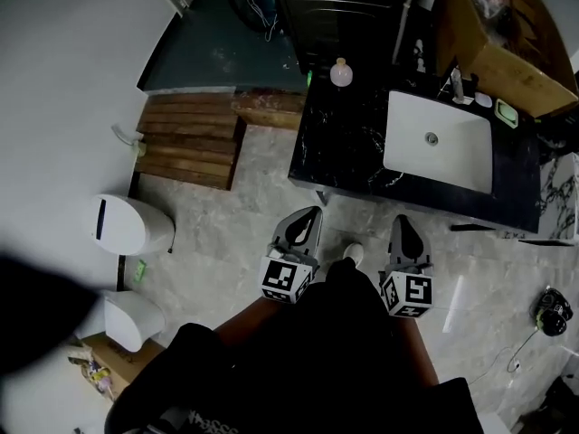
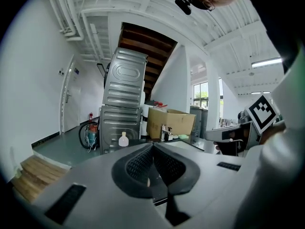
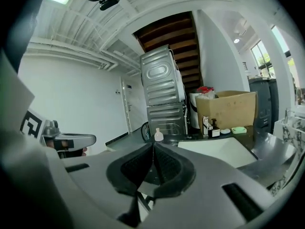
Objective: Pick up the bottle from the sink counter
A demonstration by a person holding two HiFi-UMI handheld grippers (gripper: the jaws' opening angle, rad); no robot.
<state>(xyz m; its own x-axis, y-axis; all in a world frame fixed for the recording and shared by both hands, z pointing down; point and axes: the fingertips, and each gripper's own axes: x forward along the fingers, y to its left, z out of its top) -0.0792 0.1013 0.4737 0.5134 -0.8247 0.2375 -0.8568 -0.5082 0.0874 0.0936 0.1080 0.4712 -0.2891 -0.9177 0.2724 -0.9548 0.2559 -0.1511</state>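
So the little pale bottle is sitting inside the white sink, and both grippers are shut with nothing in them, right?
Not quite. The small pale round bottle stands on the black marble counter, near its far left corner, beside the white rectangular sink, not inside it; the head view shows this. The left gripper and right gripper are indeed shut and empty.

You stood on a pale marbled floor, with a white wall at left, wooden planks far left, a black counter ahead, a cardboard box far right, and daylight in a window.
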